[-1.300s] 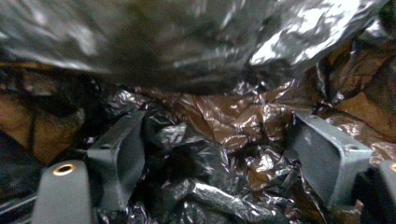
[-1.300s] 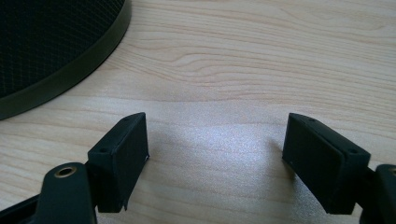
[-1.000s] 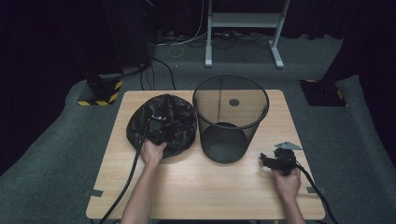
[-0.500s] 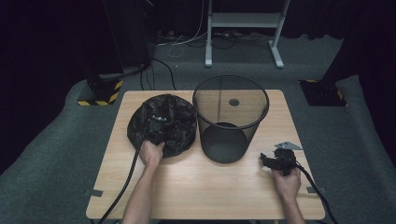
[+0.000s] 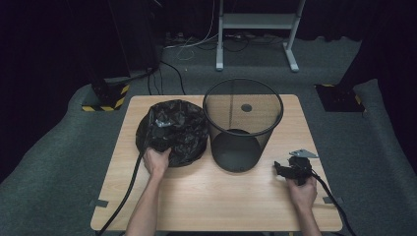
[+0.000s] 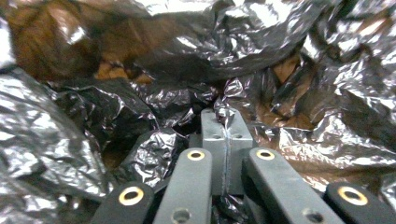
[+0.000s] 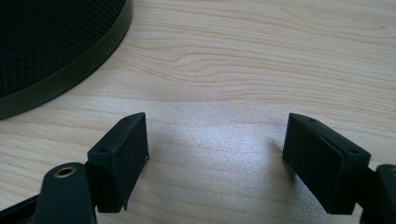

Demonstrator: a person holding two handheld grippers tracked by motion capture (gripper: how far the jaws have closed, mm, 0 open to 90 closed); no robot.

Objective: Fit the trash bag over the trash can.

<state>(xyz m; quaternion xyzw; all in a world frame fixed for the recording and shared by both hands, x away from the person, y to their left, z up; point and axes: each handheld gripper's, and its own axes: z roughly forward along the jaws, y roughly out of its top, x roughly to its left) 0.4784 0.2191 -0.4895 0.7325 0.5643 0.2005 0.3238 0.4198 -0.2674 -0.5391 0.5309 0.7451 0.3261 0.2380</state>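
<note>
The left gripper [image 6: 226, 140] is pinching a fold of the crumpled black bin bag [image 5: 173, 130], its jaws having just been closing until the pads meet on the plastic. The bag is lying on the counter [image 5: 206, 196] just beside the mesh wastebasket [image 5: 243, 123]. The right gripper [image 7: 215, 158] is resting wide open over bare wood, holding nothing. In the high view, the bag is hiding the left gripper's tips.

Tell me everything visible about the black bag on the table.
The bag is thin, glossy black plastic, heavily crinkled and bunched into a low rounded heap. It lies on the left part of the wooden table, its right edge against or just short of the mesh bin. The left claw is shut on a fold of it, seen close in the left gripper view; brownish patches show through the film there.
</note>
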